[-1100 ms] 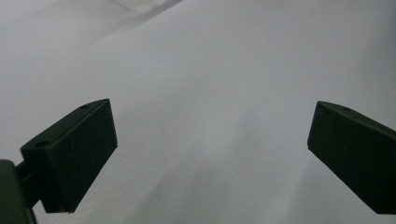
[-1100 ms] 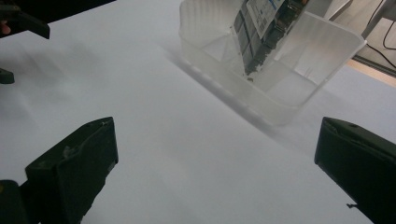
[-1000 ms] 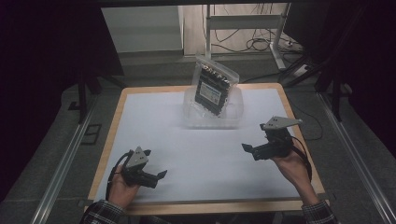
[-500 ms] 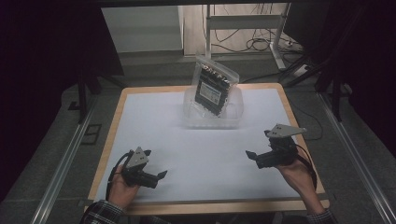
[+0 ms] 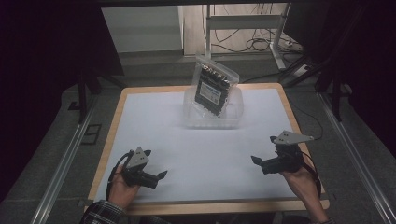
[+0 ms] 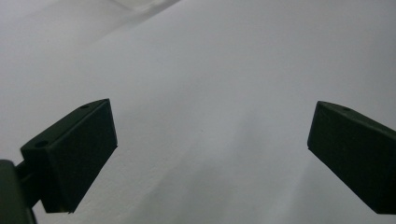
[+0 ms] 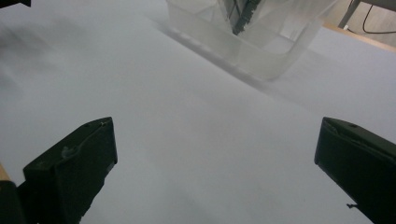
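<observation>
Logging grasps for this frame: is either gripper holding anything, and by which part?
Nothing is held. The left gripper and right gripper are both open over the white table top, apart from the clear plastic tub.

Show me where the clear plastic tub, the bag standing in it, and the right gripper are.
clear plastic tub [image 5: 233,122], high view, on its front wall near the right corner.
bag [image 5: 211,91], high view, on the dark contents behind the clear film.
right gripper [image 5: 264,151], high view, midway between its open jaw tips.

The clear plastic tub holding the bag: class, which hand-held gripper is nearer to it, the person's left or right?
Right, narrowly. The right hand-held gripper sits near and right of the clear plastic tub; the left hand-held gripper lies nearer the front edge, to its left.
</observation>
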Demonstrator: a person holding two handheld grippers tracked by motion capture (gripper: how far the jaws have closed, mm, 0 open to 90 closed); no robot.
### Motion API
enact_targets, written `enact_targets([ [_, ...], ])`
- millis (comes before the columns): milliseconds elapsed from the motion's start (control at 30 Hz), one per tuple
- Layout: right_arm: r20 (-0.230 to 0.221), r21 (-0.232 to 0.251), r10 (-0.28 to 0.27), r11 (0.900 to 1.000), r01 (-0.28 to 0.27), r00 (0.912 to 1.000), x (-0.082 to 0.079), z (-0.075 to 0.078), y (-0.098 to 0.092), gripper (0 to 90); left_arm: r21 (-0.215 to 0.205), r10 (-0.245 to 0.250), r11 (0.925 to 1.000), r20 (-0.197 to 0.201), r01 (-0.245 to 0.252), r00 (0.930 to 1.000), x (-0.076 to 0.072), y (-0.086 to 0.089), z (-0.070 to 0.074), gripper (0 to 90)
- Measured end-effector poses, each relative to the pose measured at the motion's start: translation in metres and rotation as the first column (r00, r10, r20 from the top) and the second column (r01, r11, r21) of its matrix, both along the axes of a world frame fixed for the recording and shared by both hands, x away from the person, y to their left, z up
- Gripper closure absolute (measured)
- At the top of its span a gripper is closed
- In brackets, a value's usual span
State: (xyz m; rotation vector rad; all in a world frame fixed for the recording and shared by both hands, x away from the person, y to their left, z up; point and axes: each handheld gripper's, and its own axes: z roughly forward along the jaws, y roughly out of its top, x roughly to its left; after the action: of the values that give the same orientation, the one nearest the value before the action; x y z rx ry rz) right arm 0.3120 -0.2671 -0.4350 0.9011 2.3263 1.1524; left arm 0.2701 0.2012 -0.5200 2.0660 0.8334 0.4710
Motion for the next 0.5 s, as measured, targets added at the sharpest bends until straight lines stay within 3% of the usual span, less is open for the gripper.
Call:
enact_targets([
  [500,0.027,0.02,-0.052,0.998,0.051,0.9983,-0.004,-0.03,-0.015,0.0,0.003,-0.001,1.0,0.001,0.001,1.0,0.0,0.0,0.0,1.2],
])
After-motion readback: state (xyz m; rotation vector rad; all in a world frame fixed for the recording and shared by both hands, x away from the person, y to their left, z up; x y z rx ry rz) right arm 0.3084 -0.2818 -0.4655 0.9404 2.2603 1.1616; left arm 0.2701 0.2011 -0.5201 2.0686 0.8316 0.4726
